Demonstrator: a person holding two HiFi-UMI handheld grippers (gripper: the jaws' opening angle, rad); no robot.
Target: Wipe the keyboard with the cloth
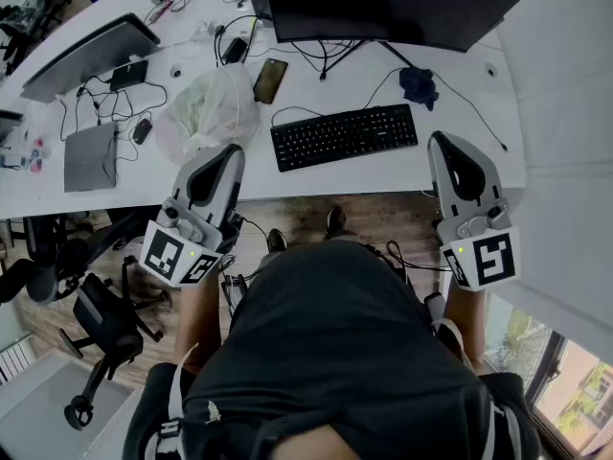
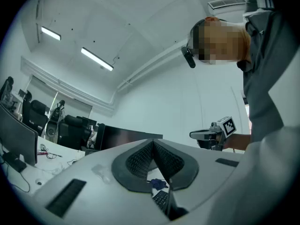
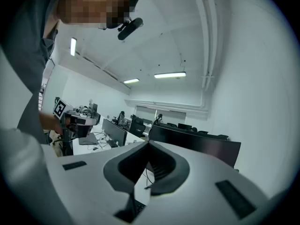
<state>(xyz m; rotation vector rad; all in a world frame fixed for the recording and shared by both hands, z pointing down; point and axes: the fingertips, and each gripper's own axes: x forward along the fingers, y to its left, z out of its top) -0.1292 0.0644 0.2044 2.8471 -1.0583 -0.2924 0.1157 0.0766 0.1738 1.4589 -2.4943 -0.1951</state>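
Black keyboard (image 1: 345, 135) lies on the white tabletop (image 1: 383, 175) in front of the monitor (image 1: 383, 3), between the two claws. The dark blue cloth (image 1: 419, 85) sits crumpled just behind the keyboard's right end, and neither claw touches it. The left claw (image 1: 228, 151) is clenched on nothing, its tip near a clear plastic bag (image 1: 209, 106). The right claw (image 1: 442, 142) is likewise clenched and empty, at the tabletop's near edge, right of the keyboard.
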